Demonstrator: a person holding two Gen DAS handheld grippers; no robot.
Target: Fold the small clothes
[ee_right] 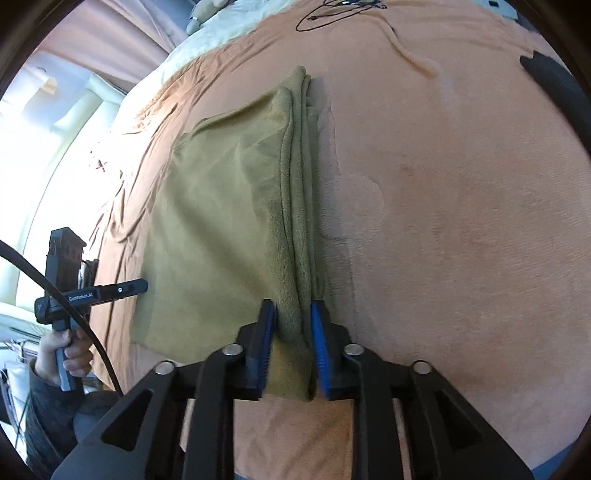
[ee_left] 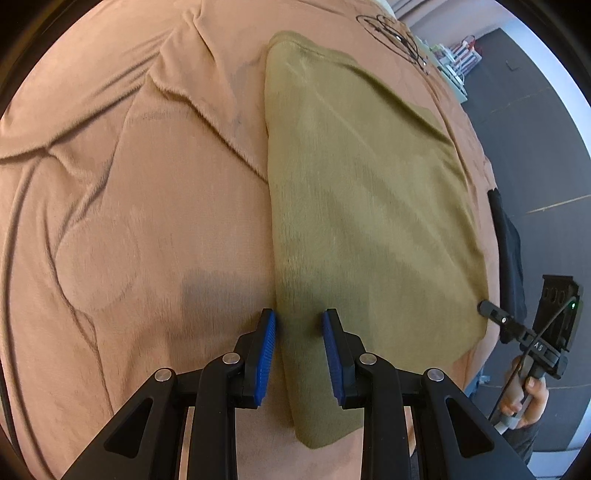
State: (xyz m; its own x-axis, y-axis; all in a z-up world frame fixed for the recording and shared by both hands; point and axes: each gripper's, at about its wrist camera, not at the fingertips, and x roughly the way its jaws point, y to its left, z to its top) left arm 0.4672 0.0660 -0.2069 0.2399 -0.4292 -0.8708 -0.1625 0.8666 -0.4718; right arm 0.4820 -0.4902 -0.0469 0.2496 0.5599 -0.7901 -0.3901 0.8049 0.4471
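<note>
Olive knit garment (ee_left: 369,192): one item, lying on the peach plush blanket (ee_left: 129,221) that covers the bed, close to the blanket's near edge. Condition: partly folded. From the right wrist view its right side shows several stacked layers (ee_right: 301,192) running in a long ridge away from the camera, so at least one lengthwise fold appears done. The remaining panel lies flat and fairly smooth toward the left. Judged still to do: bring the piece into a compact packet, probably by a crosswise fold, and square the edges. No other clothes to fold can be made out; a dark item at the blanket's far right corner is too cut off to identify.

Left gripper (ee_left: 299,347): blue-padded jaws partly spread, straddling the garment's left folded edge near its near corner. A gap shows between each pad and the cloth; whether the pads bear on it cannot be told.

Right gripper (ee_right: 293,339): jaws narrowly apart, with the layered ridge bunched between them; both pads appear to press on the cloth, a pinch on the stacked edge at its near end.

Person's hand (ee_right: 62,354): wrapped round the left gripper's handle, seen from the right wrist view.

Black cable loop (ee_right: 332,11): on the blanket's far edge, well apart from the garment.
</note>
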